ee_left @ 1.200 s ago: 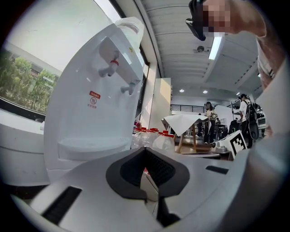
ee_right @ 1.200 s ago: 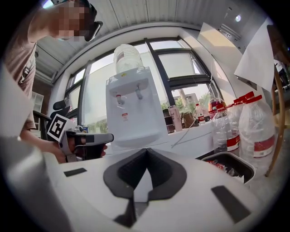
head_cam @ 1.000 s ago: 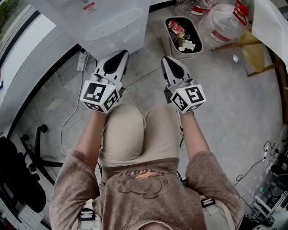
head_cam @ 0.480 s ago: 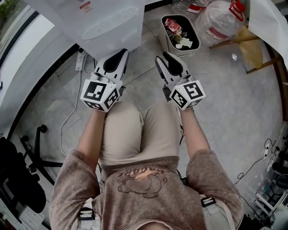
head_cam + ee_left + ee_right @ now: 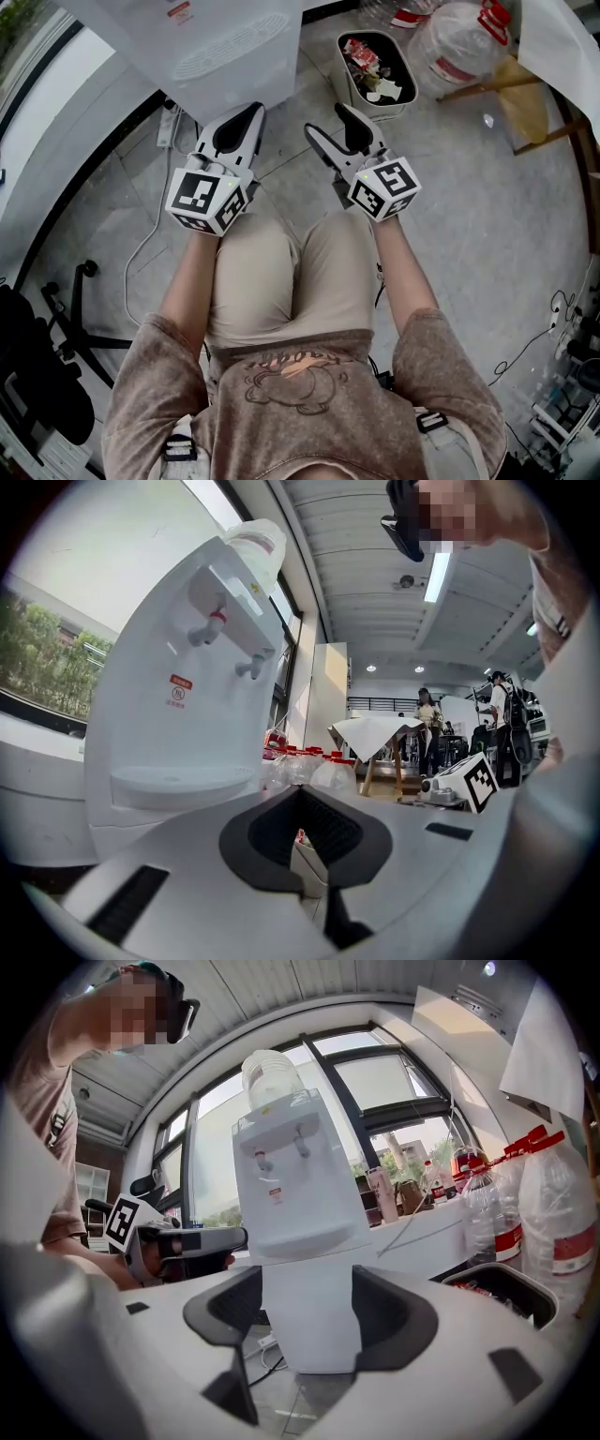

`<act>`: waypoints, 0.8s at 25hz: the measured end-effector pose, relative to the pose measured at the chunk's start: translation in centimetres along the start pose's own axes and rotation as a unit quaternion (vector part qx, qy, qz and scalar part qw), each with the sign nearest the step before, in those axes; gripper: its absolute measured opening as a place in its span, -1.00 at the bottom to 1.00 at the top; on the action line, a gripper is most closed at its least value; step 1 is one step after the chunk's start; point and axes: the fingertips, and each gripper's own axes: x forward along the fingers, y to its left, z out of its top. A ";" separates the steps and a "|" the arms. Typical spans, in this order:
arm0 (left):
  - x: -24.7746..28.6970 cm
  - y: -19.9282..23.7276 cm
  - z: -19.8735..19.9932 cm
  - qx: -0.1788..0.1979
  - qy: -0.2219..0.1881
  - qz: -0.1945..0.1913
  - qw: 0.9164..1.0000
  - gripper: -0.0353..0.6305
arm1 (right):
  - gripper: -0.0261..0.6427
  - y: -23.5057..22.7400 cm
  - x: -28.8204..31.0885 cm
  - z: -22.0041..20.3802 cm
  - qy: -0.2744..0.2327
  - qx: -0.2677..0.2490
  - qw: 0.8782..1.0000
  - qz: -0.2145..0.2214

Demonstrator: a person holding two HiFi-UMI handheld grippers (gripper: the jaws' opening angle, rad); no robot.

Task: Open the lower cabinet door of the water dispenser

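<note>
The white water dispenser (image 5: 220,47) stands on the floor just ahead of both grippers. In the right gripper view its lower cabinet front (image 5: 309,1321) fills the gap ahead of the jaws, some way off. My right gripper (image 5: 327,120) is open. Its jaws have just been opening and nothing is between them. My left gripper (image 5: 244,114) is shut and empty, pointing at the dispenser's base. The left gripper view shows the dispenser's taps and drip tray (image 5: 183,780) to the left, above the shut left gripper (image 5: 300,829).
A dark bin of rubbish (image 5: 380,75) sits right of the dispenser, with large water bottles (image 5: 459,42) and a wooden table leg (image 5: 530,103) behind it. A power strip and cable (image 5: 169,127) lie left of the dispenser. A black chair base (image 5: 75,300) stands at the far left.
The right gripper's jaws have spread from shut to wide open, and it has swung slightly left toward the dispenser. The left gripper has stayed put.
</note>
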 end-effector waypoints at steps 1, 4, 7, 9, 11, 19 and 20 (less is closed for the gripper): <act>-0.1 0.1 0.0 0.000 0.000 0.001 1.000 -0.84 | -0.06 -0.1 0.3 0.0 0.001 -0.003 1.000 0.001; -0.3 0.2 0.0 0.005 0.002 0.001 1.000 -0.84 | -0.08 -0.7 1.2 0.0 -0.001 -0.012 1.000 0.001; -0.5 0.6 0.2 0.007 0.003 0.002 1.000 -0.84 | -0.11 -1.7 2.3 -0.1 -0.004 -0.011 1.000 0.000; -0.5 0.9 0.3 0.008 0.005 0.004 1.000 -0.84 | -0.11 -2.4 3.3 -0.4 0.000 -0.011 1.000 0.002; -0.3 1.2 0.3 0.008 0.007 0.006 1.000 -0.84 | -0.11 -3.1 4.5 -0.7 0.008 -0.018 1.000 0.006; 0.8 1.5 -0.1 0.003 0.011 0.009 1.000 -0.84 | -0.04 -6.0 9.4 -1.9 0.041 -0.034 0.998 0.026; 0.8 1.6 -0.1 0.000 0.011 0.011 1.000 -0.84 | -0.04 -6.4 9.9 -2.1 0.045 -0.035 0.998 0.026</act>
